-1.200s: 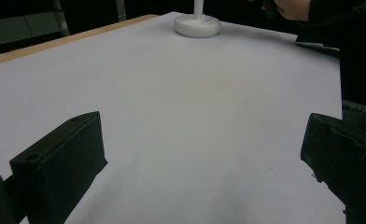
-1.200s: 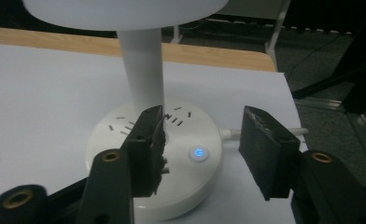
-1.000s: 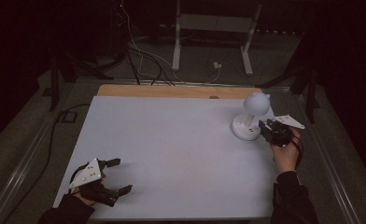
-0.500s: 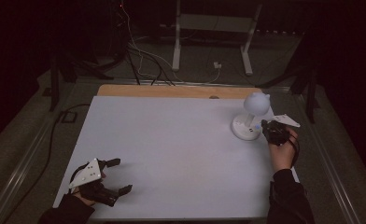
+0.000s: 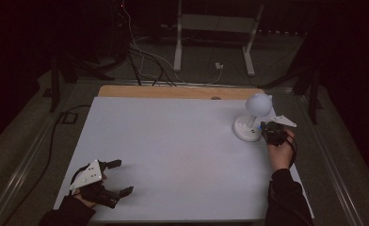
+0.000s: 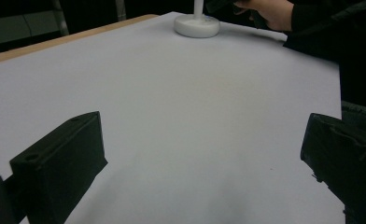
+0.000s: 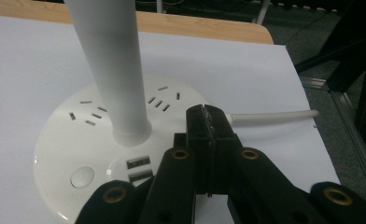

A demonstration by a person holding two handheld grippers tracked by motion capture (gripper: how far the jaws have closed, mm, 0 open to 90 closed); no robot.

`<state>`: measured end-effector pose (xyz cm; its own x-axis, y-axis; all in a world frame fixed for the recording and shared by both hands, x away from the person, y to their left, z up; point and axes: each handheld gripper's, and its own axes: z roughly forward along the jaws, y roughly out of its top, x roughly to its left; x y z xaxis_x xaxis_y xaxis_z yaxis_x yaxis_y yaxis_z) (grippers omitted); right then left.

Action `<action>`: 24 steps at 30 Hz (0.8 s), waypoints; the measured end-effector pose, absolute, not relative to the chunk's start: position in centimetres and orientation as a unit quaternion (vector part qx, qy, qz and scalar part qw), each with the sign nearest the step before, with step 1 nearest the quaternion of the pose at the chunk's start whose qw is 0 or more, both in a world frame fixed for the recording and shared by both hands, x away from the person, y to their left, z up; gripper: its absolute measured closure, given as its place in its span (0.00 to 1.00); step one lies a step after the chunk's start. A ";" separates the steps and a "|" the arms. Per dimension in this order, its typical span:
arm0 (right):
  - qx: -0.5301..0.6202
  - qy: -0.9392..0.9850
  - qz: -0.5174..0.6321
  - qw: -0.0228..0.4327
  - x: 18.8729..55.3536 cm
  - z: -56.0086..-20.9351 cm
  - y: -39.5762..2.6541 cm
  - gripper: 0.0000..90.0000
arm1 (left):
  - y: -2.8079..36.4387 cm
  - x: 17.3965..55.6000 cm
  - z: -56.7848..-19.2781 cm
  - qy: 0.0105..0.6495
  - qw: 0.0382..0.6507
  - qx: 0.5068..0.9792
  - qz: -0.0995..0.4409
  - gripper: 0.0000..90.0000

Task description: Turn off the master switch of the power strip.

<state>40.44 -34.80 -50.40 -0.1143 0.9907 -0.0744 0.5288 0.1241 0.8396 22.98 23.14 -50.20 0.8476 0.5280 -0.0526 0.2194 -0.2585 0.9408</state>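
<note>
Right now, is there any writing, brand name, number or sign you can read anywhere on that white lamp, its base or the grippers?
None can be read.
Lamp base: outlet slots, USB ports and a round button, no legible lettering.
Lamp stem: plain white.
Lamp head: plain white, too small to show any mark.
Right gripper: shut black jaws, no label.
Left gripper: no label legible.

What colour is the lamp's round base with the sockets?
White round base, plainest in the right gripper view.
</note>
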 end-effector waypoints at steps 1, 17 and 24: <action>0.568 0.669 0.333 0.346 40.6 -50.5 -34.7 1.00 | 23.1 23.0 -50.2 0.239 0.560 0.781 0.138 0.00; 0.567 0.670 0.319 0.358 40.7 -51.2 -34.4 1.00 | 23.2 23.0 -50.2 0.239 0.560 0.781 0.137 0.00; 0.566 0.668 0.321 0.361 40.7 -51.4 -34.3 1.00 | 23.1 23.0 -50.3 0.239 0.559 0.782 0.137 0.00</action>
